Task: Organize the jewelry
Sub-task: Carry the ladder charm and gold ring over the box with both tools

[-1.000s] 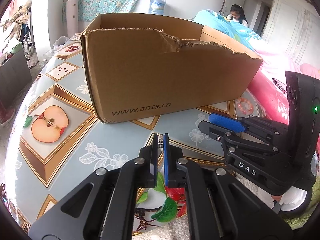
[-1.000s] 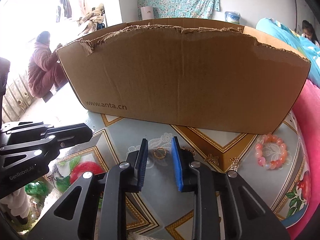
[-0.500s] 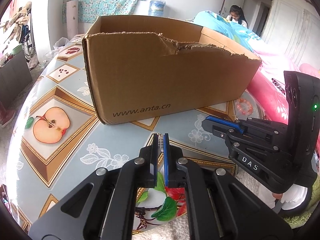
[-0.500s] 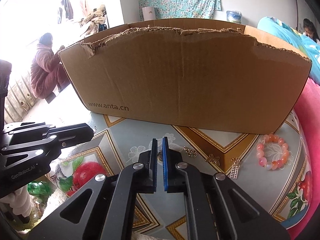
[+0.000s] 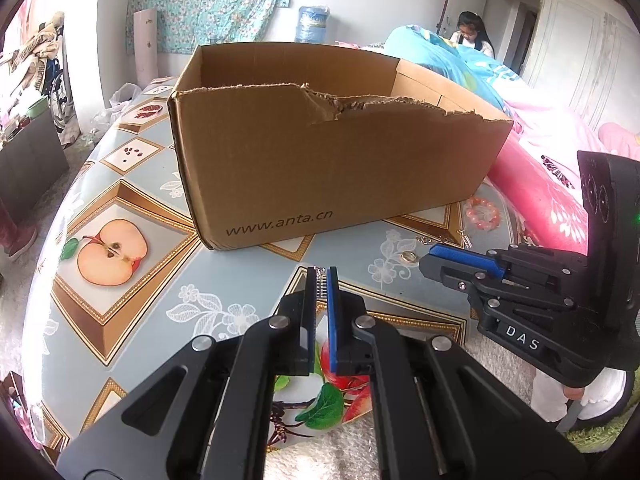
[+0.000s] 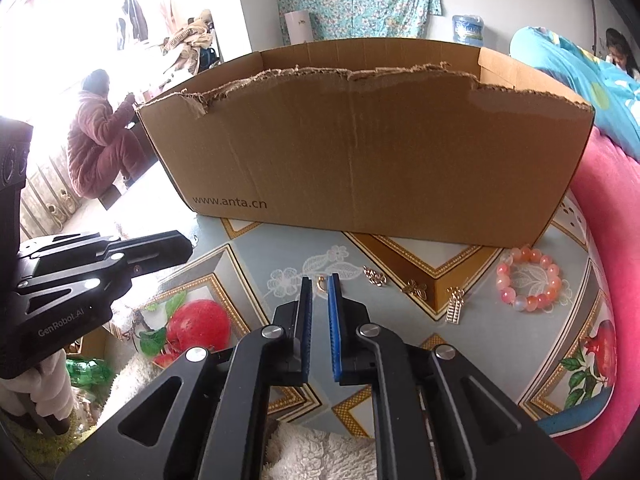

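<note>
My left gripper (image 5: 321,276) is shut on a small ladder-shaped metal charm (image 5: 320,280), held above the tablecloth in front of the cardboard box (image 5: 320,168). My right gripper (image 6: 320,284) hovers low over the table with its jaws opening a narrow way. A gold ring (image 6: 321,283) lies on the cloth at its fingertips, and the pads are not pressing it. In the left wrist view the ring (image 5: 409,257) lies just ahead of the right gripper (image 5: 430,258). The left gripper (image 6: 186,246) shows at the left of the right wrist view.
Right of the ring lie two gold charms (image 6: 375,277) (image 6: 416,288), a ladder charm (image 6: 455,305) and a pink bead bracelet (image 6: 528,280). The open box (image 6: 360,160) stands close behind them. A pink quilt (image 6: 612,260) borders the table on the right. People sit in the background.
The right jaws went from wide apart around the ring to fully shut, then parted a little; the ring stays on the table. The left gripper keeps its hold.
</note>
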### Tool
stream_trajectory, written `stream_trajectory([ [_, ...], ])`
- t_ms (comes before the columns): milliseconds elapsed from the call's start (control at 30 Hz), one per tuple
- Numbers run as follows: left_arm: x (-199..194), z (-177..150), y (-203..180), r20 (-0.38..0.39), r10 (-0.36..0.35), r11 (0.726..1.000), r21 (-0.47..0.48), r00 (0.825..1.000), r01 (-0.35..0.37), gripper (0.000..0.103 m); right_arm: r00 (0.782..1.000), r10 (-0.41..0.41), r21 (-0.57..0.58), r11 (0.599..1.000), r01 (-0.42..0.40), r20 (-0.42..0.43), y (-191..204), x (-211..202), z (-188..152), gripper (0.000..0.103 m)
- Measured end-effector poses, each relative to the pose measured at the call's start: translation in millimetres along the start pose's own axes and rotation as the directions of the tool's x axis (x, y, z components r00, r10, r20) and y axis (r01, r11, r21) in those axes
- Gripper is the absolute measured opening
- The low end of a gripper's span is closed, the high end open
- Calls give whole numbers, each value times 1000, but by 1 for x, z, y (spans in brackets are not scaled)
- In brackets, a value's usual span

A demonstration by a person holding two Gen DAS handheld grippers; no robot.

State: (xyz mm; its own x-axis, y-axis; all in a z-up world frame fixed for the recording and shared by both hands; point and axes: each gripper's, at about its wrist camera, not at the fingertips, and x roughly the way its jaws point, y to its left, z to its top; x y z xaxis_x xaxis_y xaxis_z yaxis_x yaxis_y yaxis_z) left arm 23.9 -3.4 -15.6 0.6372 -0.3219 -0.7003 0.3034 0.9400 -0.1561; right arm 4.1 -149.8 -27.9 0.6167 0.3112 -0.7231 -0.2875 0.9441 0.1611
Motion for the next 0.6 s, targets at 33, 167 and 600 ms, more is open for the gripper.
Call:
stream_trajectory([
  [33, 0, 0, 0, 0, 0, 1000, 0, 1000, 0, 4, 1000, 2, 5, 1000, -2, -7, 0, 0, -1, 18],
  [167, 0, 0, 1, -1, -1, 1000, 0, 1000, 1, 4, 1000, 3, 16, 1000, -3, -12, 0, 4, -2, 24],
  [600, 3, -3, 11, -7, -7, 999, -32, 1000, 7, 4, 999, -42, -28, 999, 42, 7, 17, 21, 5, 24],
])
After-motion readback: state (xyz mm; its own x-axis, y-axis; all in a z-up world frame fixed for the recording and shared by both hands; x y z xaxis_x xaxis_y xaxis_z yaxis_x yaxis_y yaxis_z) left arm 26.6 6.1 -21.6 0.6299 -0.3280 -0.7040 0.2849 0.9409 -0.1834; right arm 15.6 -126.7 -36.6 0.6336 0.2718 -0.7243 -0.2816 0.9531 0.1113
